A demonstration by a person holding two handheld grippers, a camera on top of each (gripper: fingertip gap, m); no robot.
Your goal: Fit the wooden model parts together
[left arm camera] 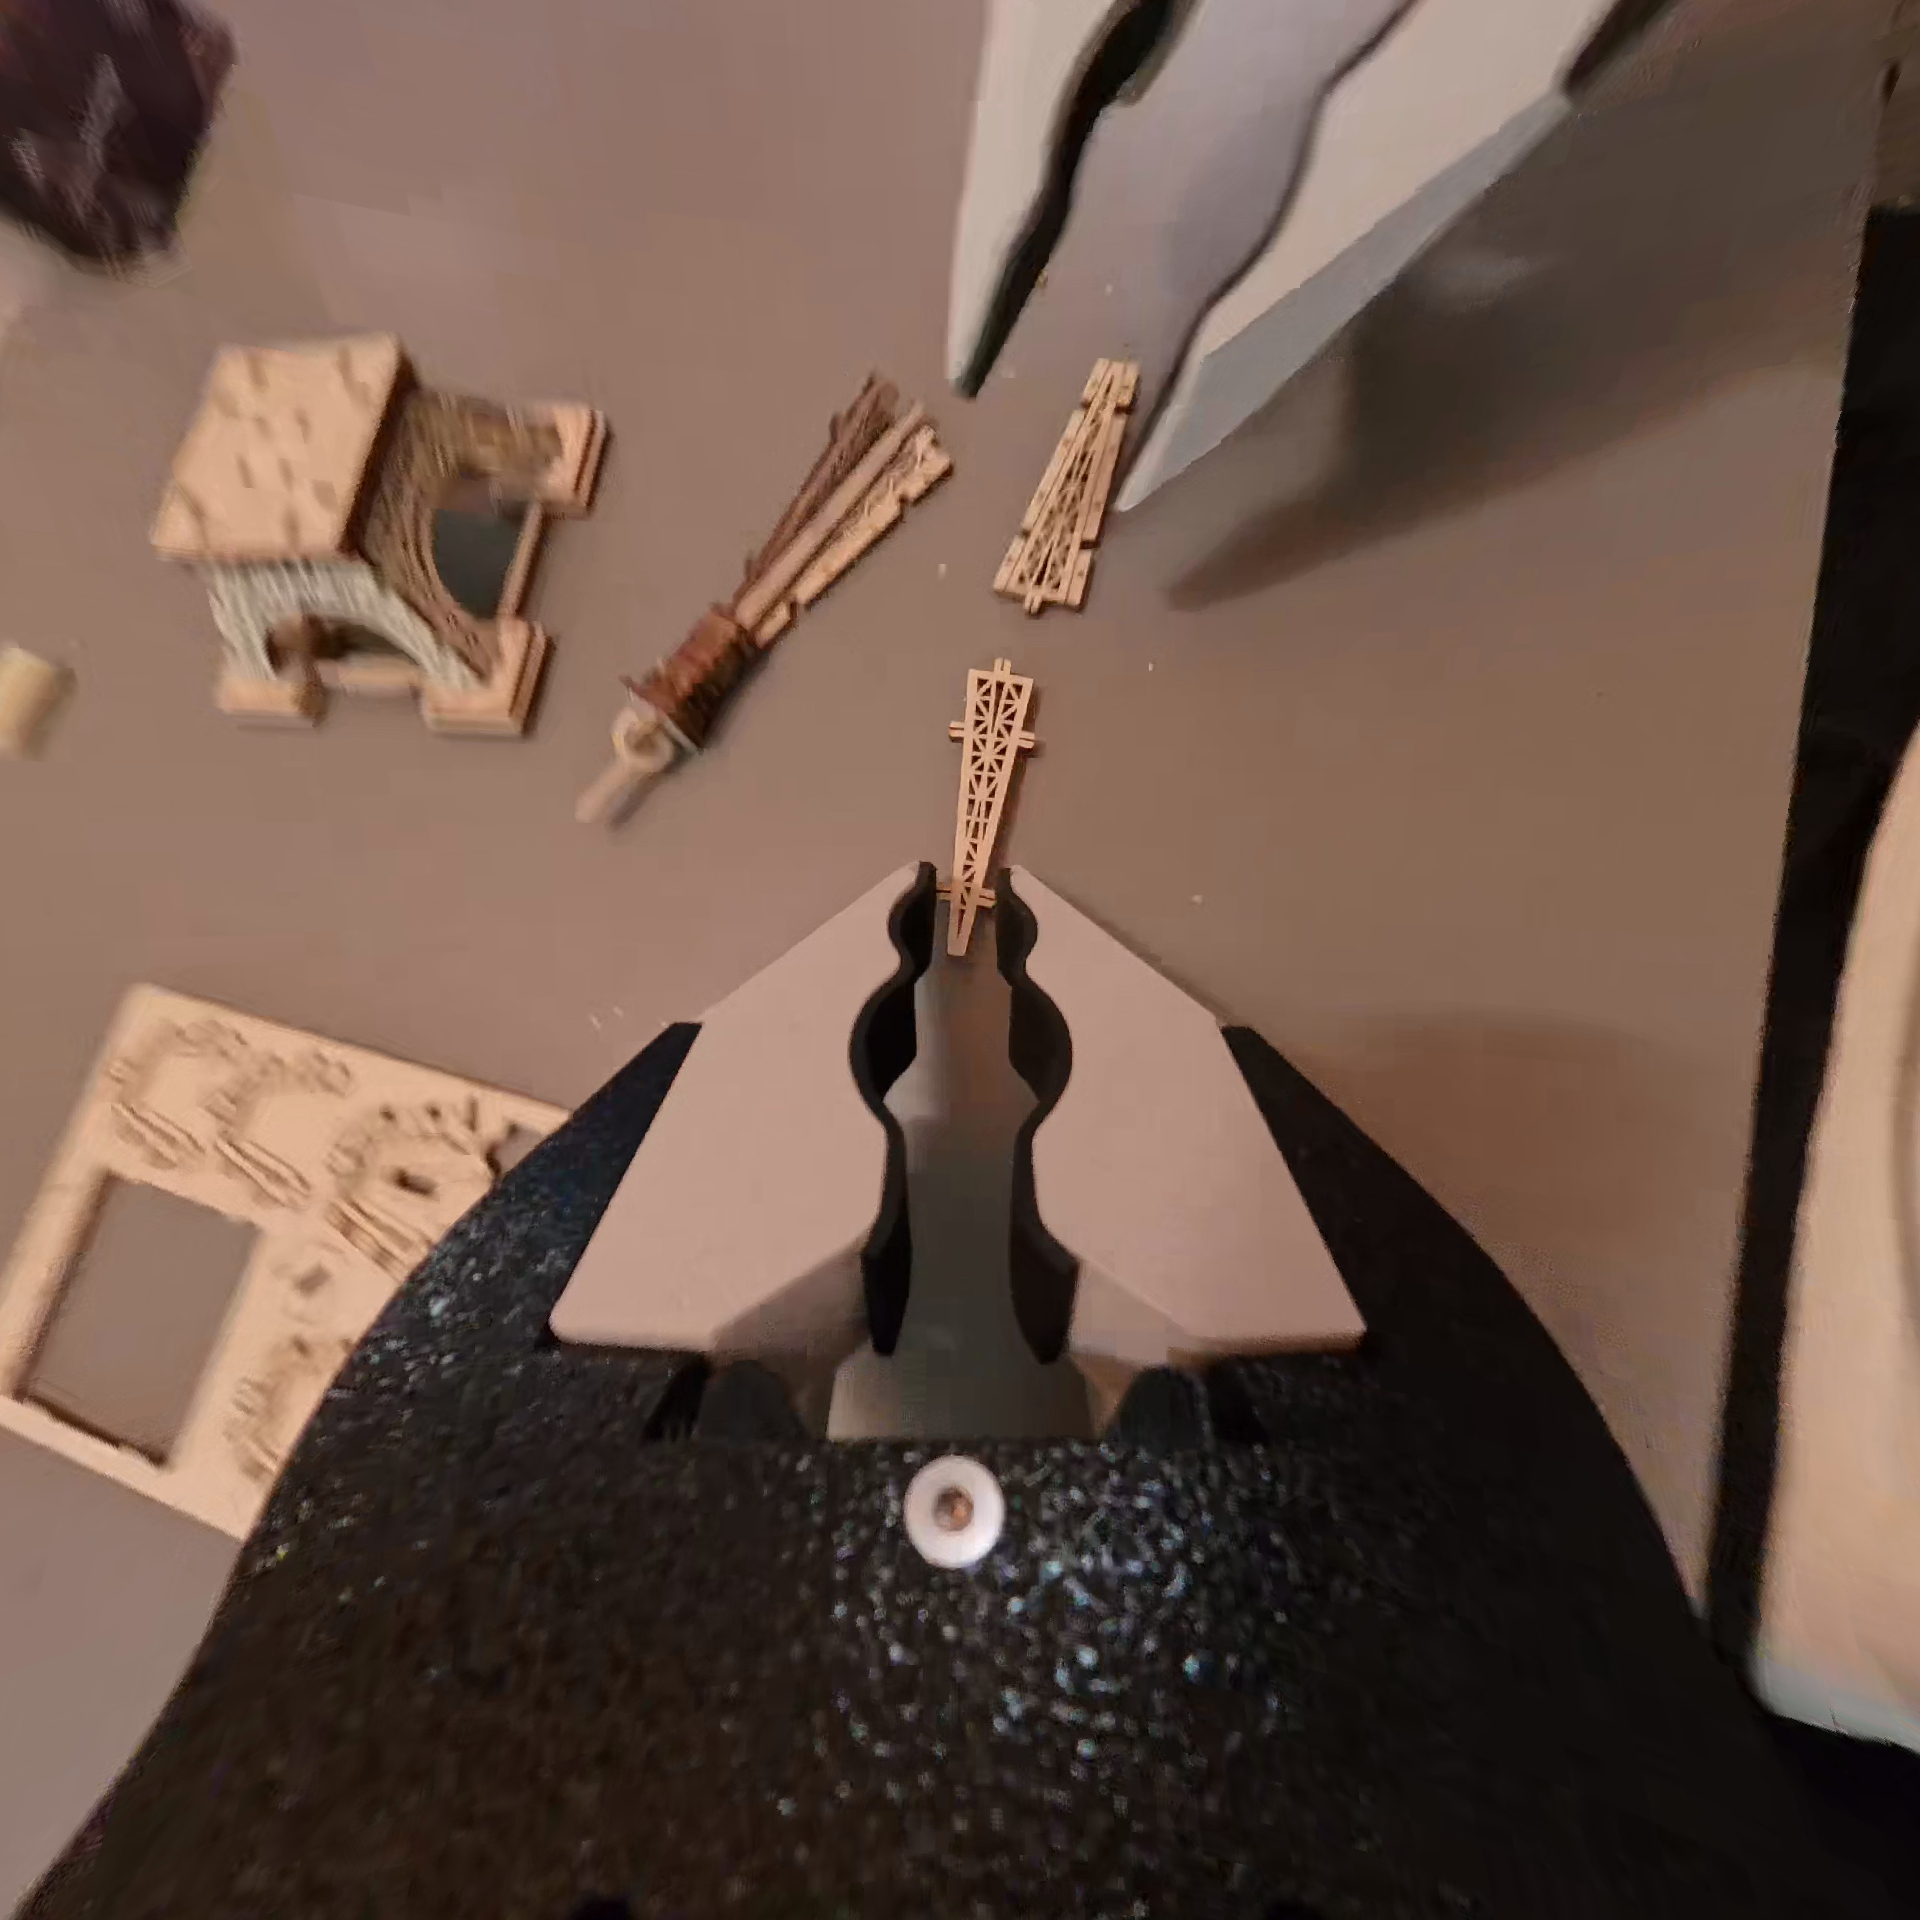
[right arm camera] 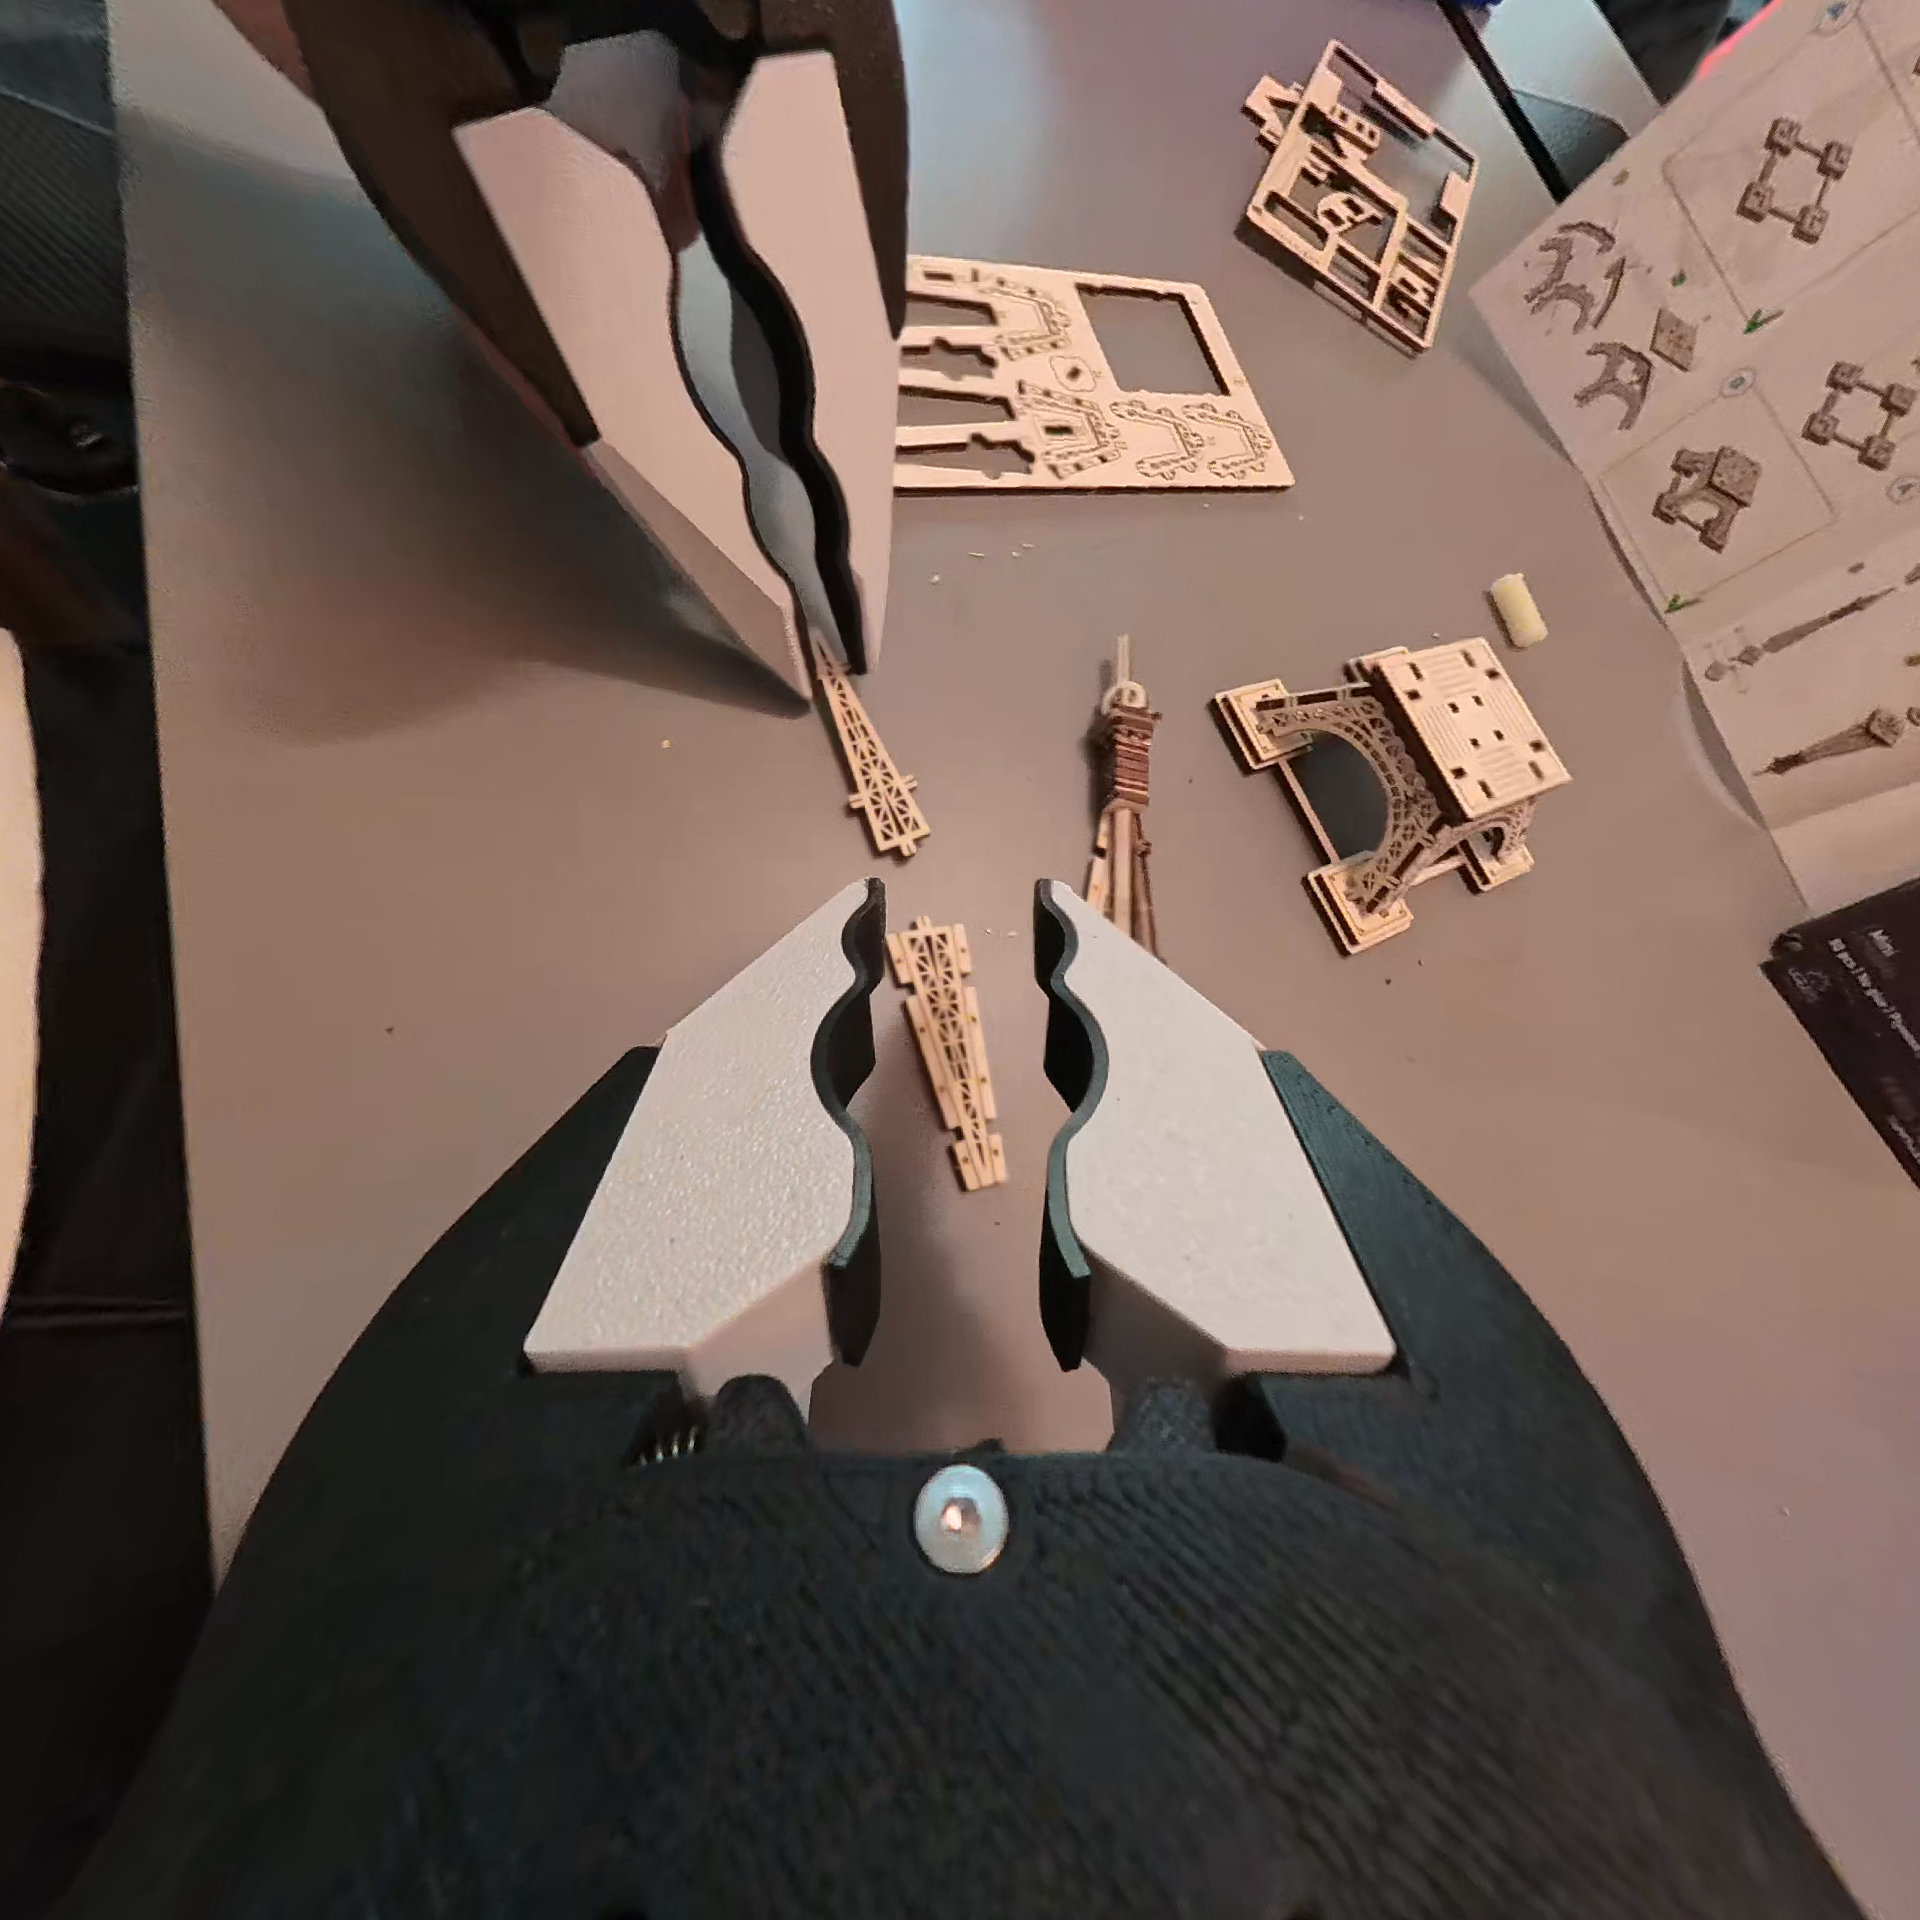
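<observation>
My left gripper [left arm camera: 961, 883] is shut on the narrow end of a thin wooden lattice piece [left arm camera: 987, 769], which points away from it low over the grey table [left arm camera: 1351, 831]. The right wrist view shows that gripper [right arm camera: 836, 665] coming in from the upper left with the piece [right arm camera: 878, 774]. My right gripper [right arm camera: 956, 899] is open, and a second lattice piece [right arm camera: 945, 1049] lies flat on the table between its fingers. The left wrist view shows this gripper [left arm camera: 1049, 442] at the top, with its piece [left arm camera: 1065, 488].
A wooden tower base [right arm camera: 1403, 779] lies on its side to the right, and a spire assembly [right arm camera: 1122, 769] lies beside it. Two cut-out sheets [right arm camera: 1091, 384] [right arm camera: 1361, 197] lie farther back. A paper instruction sheet [right arm camera: 1714, 364], a black box [right arm camera: 1860, 1018] and a small pale cylinder [right arm camera: 1519, 611] are at the right.
</observation>
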